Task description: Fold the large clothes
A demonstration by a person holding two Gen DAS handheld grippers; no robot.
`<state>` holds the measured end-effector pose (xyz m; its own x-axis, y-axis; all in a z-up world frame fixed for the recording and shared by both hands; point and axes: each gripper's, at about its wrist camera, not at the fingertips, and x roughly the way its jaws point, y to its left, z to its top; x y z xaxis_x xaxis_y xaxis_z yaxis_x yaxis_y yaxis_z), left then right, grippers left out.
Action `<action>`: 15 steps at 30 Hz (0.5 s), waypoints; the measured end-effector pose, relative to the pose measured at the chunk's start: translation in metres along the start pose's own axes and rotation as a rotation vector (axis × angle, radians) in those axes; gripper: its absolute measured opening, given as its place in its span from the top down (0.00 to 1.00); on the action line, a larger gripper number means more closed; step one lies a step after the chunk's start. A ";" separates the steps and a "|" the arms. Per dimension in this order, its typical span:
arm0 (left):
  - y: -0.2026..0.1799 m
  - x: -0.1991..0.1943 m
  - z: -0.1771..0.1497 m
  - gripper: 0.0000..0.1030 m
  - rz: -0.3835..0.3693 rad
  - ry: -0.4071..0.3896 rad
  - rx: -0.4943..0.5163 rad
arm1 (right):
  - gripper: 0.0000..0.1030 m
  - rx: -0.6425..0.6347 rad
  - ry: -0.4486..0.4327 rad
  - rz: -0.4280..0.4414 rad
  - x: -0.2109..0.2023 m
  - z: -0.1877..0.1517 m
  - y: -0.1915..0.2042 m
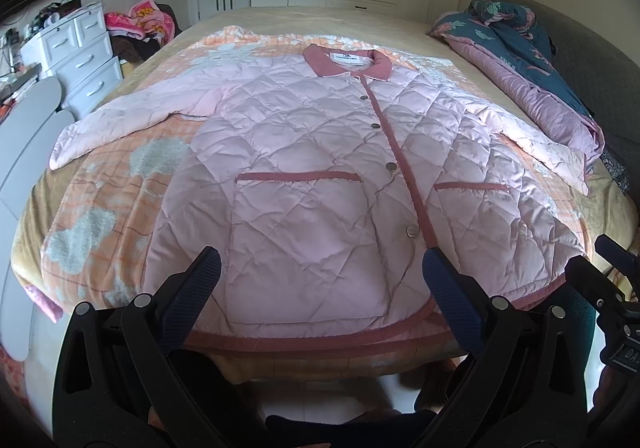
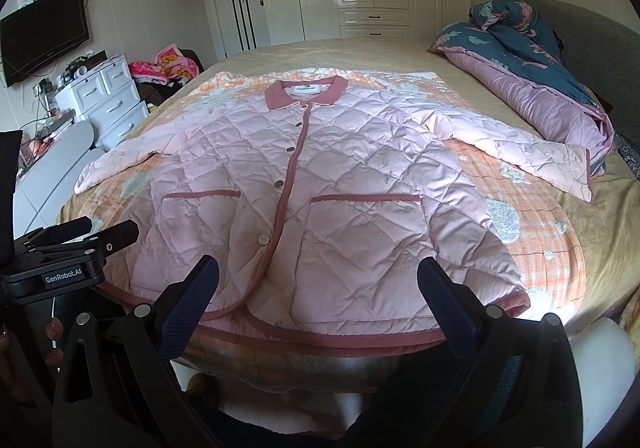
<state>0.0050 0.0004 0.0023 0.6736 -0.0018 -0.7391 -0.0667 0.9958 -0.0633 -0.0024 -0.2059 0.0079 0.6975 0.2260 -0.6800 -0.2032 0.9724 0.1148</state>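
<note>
One pink quilted jacket (image 1: 312,152) lies flat and buttoned, front up, on the blanket (image 1: 116,184) on the bed (image 2: 608,232): two sleeves spread out, two pockets, four snaps visible. Left gripper (image 1: 320,280) wide apart, empty, above the hem. Right gripper (image 2: 316,284) likewise wide, empty. One rumpled quilt (image 2: 532,80) far right by the headboard.
</note>
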 end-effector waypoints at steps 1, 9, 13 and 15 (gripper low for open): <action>0.000 0.001 0.000 0.08 0.000 0.000 0.002 | 0.04 0.000 -0.001 0.000 0.000 0.000 0.000; -0.001 0.001 0.000 0.08 0.001 0.001 0.001 | 0.04 0.001 0.003 -0.001 0.002 0.001 0.000; -0.002 0.003 -0.001 0.08 0.002 0.004 0.001 | 0.04 0.001 0.004 0.000 0.003 0.001 -0.001; -0.002 0.005 -0.001 0.08 0.001 0.001 -0.001 | 0.04 0.003 0.008 0.000 0.005 0.001 -0.002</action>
<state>0.0077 -0.0020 -0.0016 0.6728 -0.0009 -0.7398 -0.0685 0.9956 -0.0635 0.0020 -0.2070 0.0049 0.6921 0.2259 -0.6855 -0.2010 0.9725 0.1174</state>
